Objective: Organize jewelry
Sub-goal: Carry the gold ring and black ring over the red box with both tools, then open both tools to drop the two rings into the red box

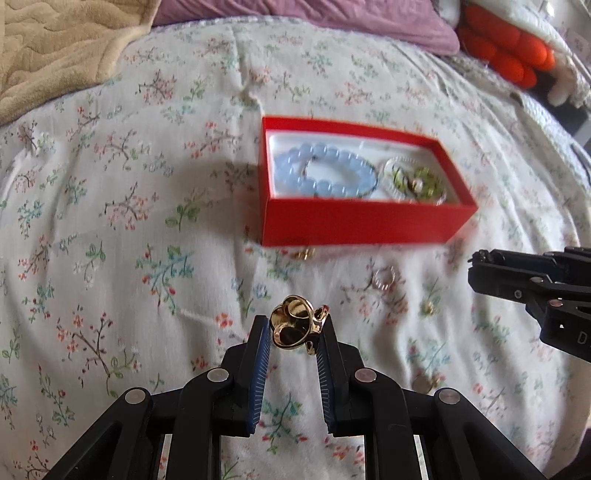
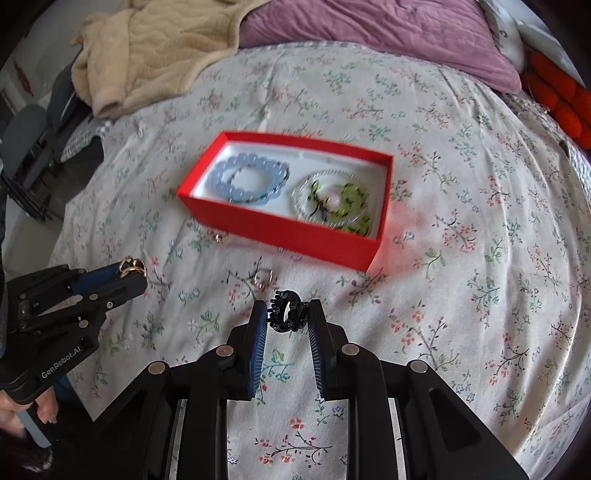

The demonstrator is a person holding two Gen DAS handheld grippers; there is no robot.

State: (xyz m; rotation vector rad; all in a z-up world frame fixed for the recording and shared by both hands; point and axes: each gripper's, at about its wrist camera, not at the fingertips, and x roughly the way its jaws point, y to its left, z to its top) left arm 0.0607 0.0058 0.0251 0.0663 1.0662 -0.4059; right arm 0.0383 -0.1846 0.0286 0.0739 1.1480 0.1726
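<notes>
A red box [image 1: 354, 223] [image 2: 280, 230] lies open on the floral bedspread. It holds a pale blue bead bracelet [image 1: 325, 171] [image 2: 249, 179] and a green and silver bracelet [image 1: 419, 181] [image 2: 334, 201]. My left gripper [image 1: 295, 326] [image 2: 129, 271] is shut on a gold ring [image 1: 295, 325] [image 2: 132, 266], held above the bedspread in front of the box. My right gripper [image 2: 288, 312] [image 1: 476, 264] is shut on a black ring [image 2: 288, 310]. A silver ring [image 1: 384, 278] [image 2: 262, 278] and a small gold piece [image 1: 304, 254] [image 2: 220, 238] lie on the bedspread near the box's front.
A beige blanket [image 2: 147, 48] and a purple pillow [image 2: 388, 33] lie at the far end of the bed. An orange and white plush [image 1: 513, 48] sits at the far right. A chair [image 2: 33, 140] stands past the bed's left edge.
</notes>
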